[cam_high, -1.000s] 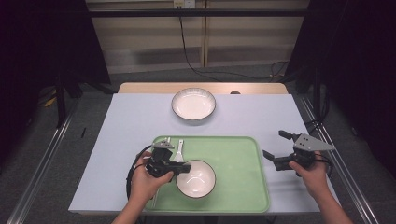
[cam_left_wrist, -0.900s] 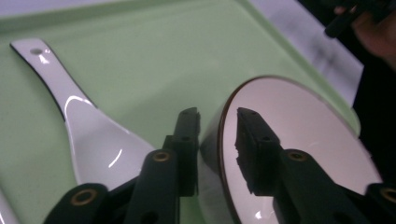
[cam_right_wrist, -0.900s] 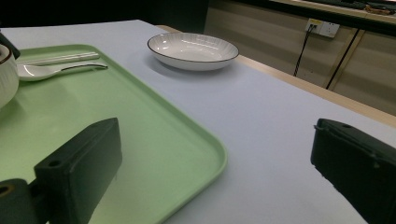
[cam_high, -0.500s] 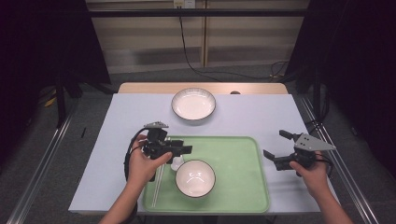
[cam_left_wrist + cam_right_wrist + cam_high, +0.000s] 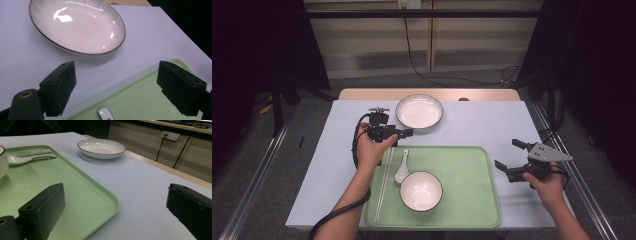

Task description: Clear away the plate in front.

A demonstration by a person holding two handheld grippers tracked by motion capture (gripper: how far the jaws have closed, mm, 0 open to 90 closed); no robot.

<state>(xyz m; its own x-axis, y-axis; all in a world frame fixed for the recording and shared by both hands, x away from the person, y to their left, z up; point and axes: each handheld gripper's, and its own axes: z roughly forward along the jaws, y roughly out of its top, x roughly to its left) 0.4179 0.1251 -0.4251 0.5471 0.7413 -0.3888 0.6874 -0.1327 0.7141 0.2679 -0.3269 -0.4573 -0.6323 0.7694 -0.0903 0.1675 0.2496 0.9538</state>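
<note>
Two grippers work over the pale surface (image 5: pixel 492 125) in the high view: the left gripper (image 5: pixel 399 133) hangs just past the far left corner of the green tray (image 5: pixel 472 175), its jaws pointing right toward the near edge of the shallow plate (image 5: pixel 419 111), and they have just been opening, with nothing between them. The spoon (image 5: pixel 401 167) lies on the tray just behind that gripper, its long axis running roughly near to far, handle toward the far rim and scoop beside the bowl (image 5: pixel 421 190); the chopsticks (image 5: pixel 384 182) lie alongside it, parallel to the tray's left rim. The right gripper (image 5: pixel 508 160) rests off the tray's right edge, jaws spread wide and empty. In the left gripper view the black jaws stand well apart over bare surface, the plate (image 5: pixel 77 26) ahead and beyond their tips, the tray corner (image 5: pixel 150 100) low between them, and only the tip of the spoon's handle (image 5: pixel 106 113) shows at the bottom edge. In the right gripper view the open jaws frame the tray's rim (image 5: pixel 110 202); the spoon (image 5: pixel 27 158) lies side-on at far left, handle toward the plate (image 5: pixel 101 147), with the chopsticks (image 5: pixel 31 152) just behind it.
</note>
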